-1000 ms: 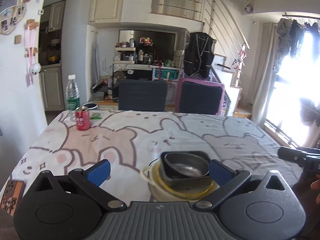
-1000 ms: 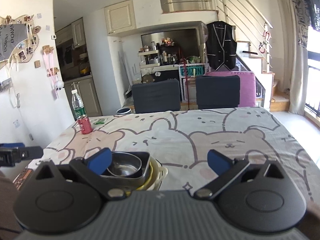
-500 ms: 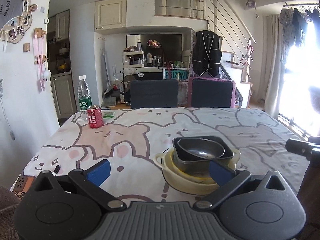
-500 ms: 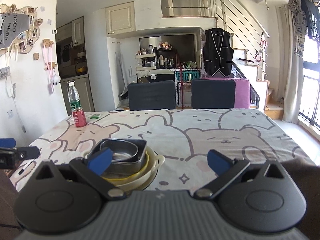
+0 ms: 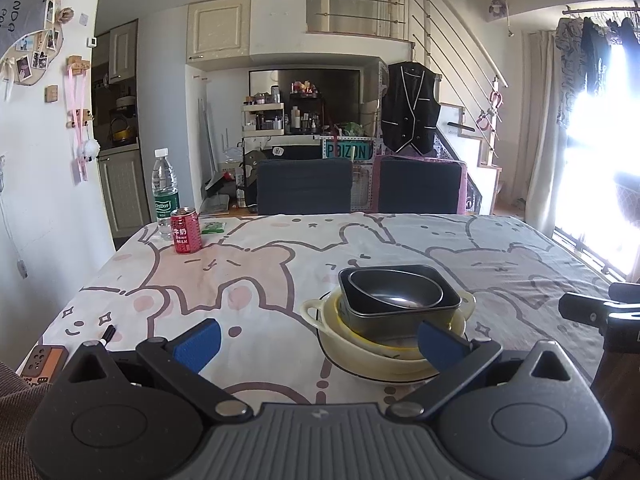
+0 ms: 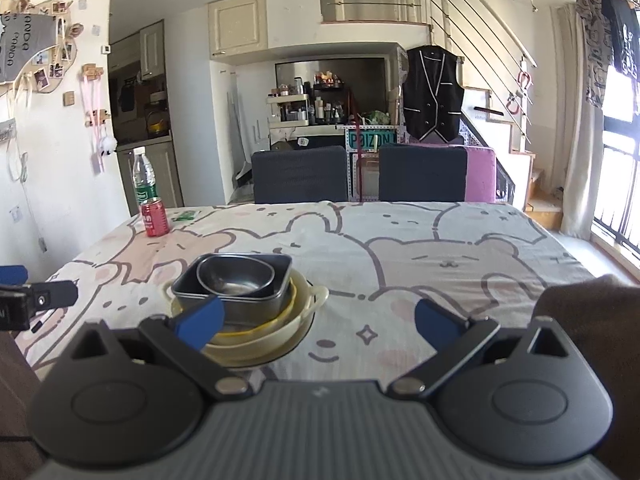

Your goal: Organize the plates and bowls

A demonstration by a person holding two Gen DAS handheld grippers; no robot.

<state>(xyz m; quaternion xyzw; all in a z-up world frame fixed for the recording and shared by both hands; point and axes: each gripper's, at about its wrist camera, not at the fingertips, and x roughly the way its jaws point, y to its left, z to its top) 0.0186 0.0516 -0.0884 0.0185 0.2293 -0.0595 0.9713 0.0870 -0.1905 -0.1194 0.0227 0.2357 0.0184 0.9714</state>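
Observation:
A stack of dishes stands near the table's front edge: a metal bowl (image 5: pixel 396 294) inside a dark square pan (image 5: pixel 448 304), on a yellow dish, in a cream two-handled bowl (image 5: pixel 360 354). The same stack shows in the right wrist view, with the metal bowl (image 6: pixel 236 276) on top and the cream bowl (image 6: pixel 276 340) below. My left gripper (image 5: pixel 316 340) is open and empty, just in front of the stack and slightly to its left. My right gripper (image 6: pixel 318 318) is open and empty, with the stack behind its left finger.
The table (image 5: pixel 280 264) has a cartoon bear cloth. A red can (image 5: pixel 185 231) and a water bottle (image 5: pixel 164 192) stand at the far left. A pen (image 5: pixel 107 334) and a small brown box (image 5: pixel 42 364) lie at the front left. Two dark chairs (image 5: pixel 304 186) stand behind the table.
Both grippers have pulled back and risen away from the stack, which now appears farther off and whole. Both jaws stay open.

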